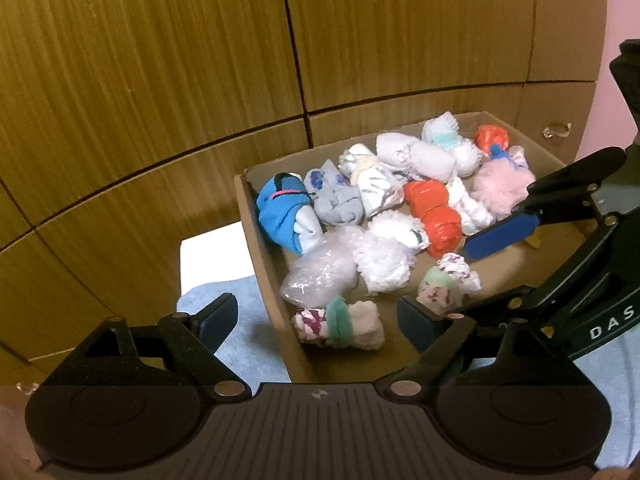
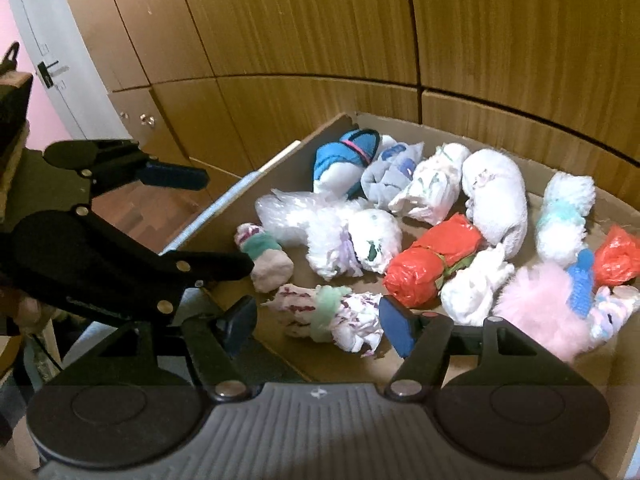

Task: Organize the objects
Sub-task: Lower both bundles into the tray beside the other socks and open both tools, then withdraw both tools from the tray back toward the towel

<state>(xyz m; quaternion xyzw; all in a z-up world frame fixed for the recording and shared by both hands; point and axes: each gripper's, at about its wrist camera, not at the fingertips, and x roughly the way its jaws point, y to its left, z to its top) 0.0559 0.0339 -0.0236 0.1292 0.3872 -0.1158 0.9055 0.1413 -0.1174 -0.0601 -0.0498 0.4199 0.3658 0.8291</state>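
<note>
A cardboard box (image 1: 256, 240) (image 2: 440, 124) holds several rolled sock bundles. Among them are a blue roll (image 1: 282, 210) (image 2: 346, 152), an orange roll (image 1: 436, 216) (image 2: 432, 266), a fluffy pink one (image 1: 502, 188) (image 2: 540, 312), a clear plastic bag (image 1: 320, 276) (image 2: 284, 216) and a white roll with a green band (image 1: 340, 328) (image 2: 266, 254). My left gripper (image 1: 316, 320) is open and empty, hovering over the box's near left corner. My right gripper (image 2: 316, 322) is open and empty above a green-banded patterned roll (image 2: 332, 316) (image 1: 446, 282). Each gripper shows in the other's view, the right one (image 1: 460, 276) and the left one (image 2: 224, 224).
Wooden cabinet doors (image 1: 160, 80) (image 2: 320, 40) stand behind the box. A light blue cloth (image 1: 240, 320) and a white surface (image 1: 212, 256) lie left of the box. A pink wall and white door (image 2: 44, 52) are at the far left in the right wrist view.
</note>
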